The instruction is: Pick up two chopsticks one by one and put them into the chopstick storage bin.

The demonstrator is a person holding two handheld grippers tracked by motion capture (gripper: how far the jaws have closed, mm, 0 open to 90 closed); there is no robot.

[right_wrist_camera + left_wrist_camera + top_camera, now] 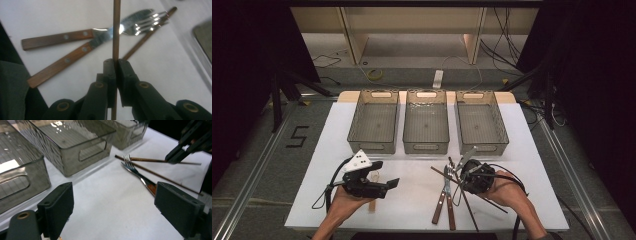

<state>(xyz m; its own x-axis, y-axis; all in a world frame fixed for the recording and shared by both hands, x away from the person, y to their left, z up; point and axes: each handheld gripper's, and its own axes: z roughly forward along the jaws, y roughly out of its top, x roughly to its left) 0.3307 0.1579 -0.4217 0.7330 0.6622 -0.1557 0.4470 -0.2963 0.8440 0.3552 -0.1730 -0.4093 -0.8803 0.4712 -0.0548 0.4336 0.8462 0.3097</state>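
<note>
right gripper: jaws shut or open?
Shut. In the right gripper view, the right gripper has its black jaws pressed on a thin brown wooden chopstick that passes straight between them.

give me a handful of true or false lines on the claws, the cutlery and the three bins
1. The right claw is shut on a chopstick. True.
2. The left claw holds a fork. False: its jaws stand wide apart with nothing between them.
3. All three bins are empty, such as the middle bin. True.
4. The wooden-handled cutlery lies inside the right bin. False: it lies on the white table, in front of the bins.
5. A second chopstick lies flat on the table by the fork's tines. True.
</note>
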